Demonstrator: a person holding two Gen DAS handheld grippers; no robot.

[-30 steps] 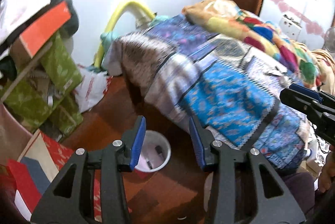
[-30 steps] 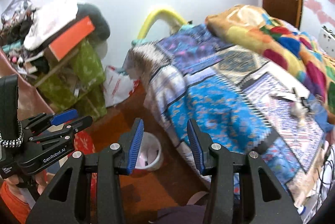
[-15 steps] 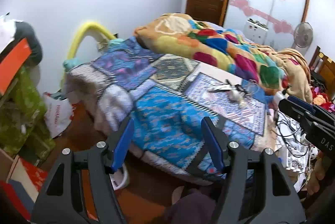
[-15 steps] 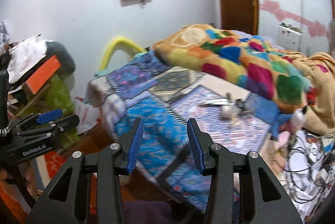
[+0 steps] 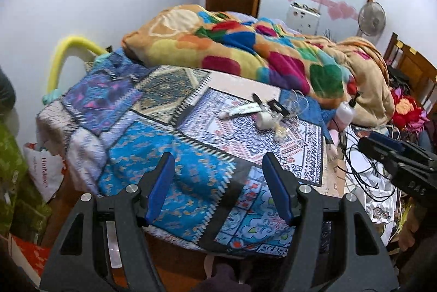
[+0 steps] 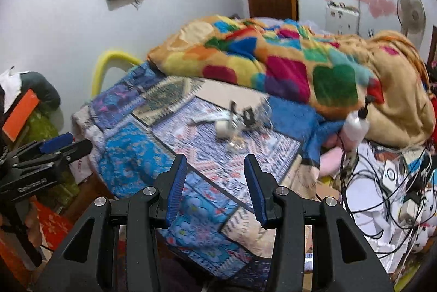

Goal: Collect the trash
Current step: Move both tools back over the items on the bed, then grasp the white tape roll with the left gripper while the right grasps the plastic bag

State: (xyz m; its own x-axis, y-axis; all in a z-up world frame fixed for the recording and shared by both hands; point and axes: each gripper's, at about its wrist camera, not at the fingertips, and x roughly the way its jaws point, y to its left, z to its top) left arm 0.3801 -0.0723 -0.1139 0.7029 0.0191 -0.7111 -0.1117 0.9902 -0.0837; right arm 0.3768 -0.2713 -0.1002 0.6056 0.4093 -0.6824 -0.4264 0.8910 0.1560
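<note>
The bed (image 5: 153, 144), covered in a patchwork quilt, fills the space ahead of both tools, with a bright crumpled blanket (image 5: 245, 51) heaped along its far side. On the flat part of the quilt, ahead of and beyond the left hand-held gripper (image 5: 218, 182) and a little to its right, lies a small cluster of trash (image 5: 262, 111). Seen from the right hand-held gripper (image 6: 215, 182), the same cluster (image 6: 235, 120) sits almost straight ahead past the fingertips, well apart from them.

Within the cluster, the longest piece is a flattened white tube or wrapper (image 5: 240, 110); its long axis runs roughly crosswise to both tools' line of reach, tilted slightly away toward the right. Just to its right are a small white cup-like piece (image 5: 263, 122), a dark strip, and some clear crinkled plastic (image 5: 295, 103), too blurred in the right view to sort apart.

Both tools are released, jaws standing wide with nothing between them. Neither touches the bed. I judge the right one better lined up with the cluster, since it needs little sideways correction, only a forward reach over the near edge of the quilt.
</note>
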